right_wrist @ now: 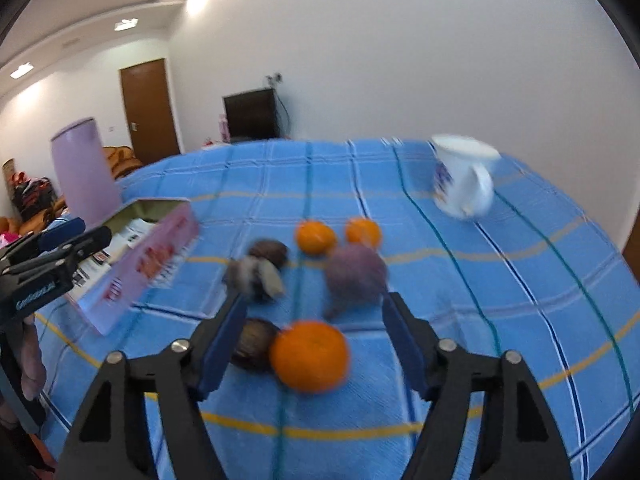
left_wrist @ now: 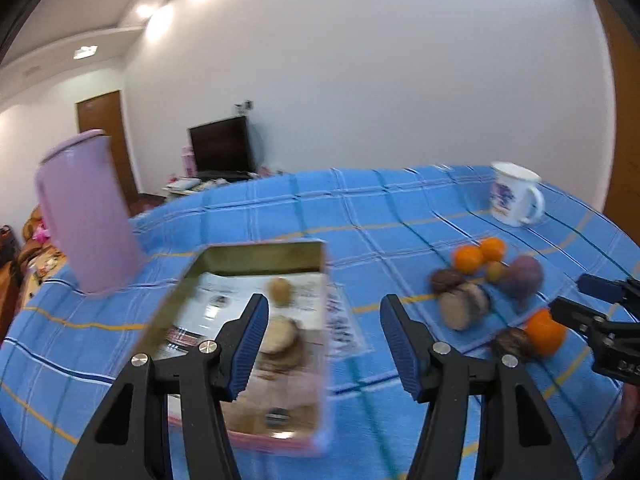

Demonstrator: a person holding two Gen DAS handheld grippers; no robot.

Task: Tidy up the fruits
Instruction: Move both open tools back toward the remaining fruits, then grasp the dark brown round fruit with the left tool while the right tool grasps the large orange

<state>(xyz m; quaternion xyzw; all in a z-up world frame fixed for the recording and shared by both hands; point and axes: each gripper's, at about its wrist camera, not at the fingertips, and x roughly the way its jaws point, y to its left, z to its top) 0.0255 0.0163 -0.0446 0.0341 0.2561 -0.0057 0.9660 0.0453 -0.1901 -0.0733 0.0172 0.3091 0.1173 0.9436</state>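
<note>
From the left wrist, the left gripper (left_wrist: 320,344) fills the bottom of the frame with its jaws apart and nothing between the pads. It hangs over the near right corner of an open pink box (left_wrist: 256,344) at lower centre, which already holds a small brown fruit (left_wrist: 280,290) and some blurred round items. To the right lies the loose pile: two oranges (left_wrist: 478,256), dark brown fruits (left_wrist: 464,306), a purple fruit (left_wrist: 524,276), and another orange (left_wrist: 546,332) nearer. The right gripper's tip enters at the right edge, just beside that near orange. A pink jug (left_wrist: 86,216) stands at the left, a white mug (left_wrist: 516,196) at the upper right, all on a blue checked cloth (left_wrist: 360,220).

From the right wrist, the right gripper (right_wrist: 312,344) is released too, its jaws straddling the near orange (right_wrist: 310,356) at lower centre without pressing on it. A dark fruit (right_wrist: 252,344) sits against the orange's left side. The box shows at the left of the frame, well apart from the pile.

The step in hand looks like picking the next fruit. The next move calls for closing squarely on the orange without nudging its dark neighbour, then carrying it left to the box.
</note>
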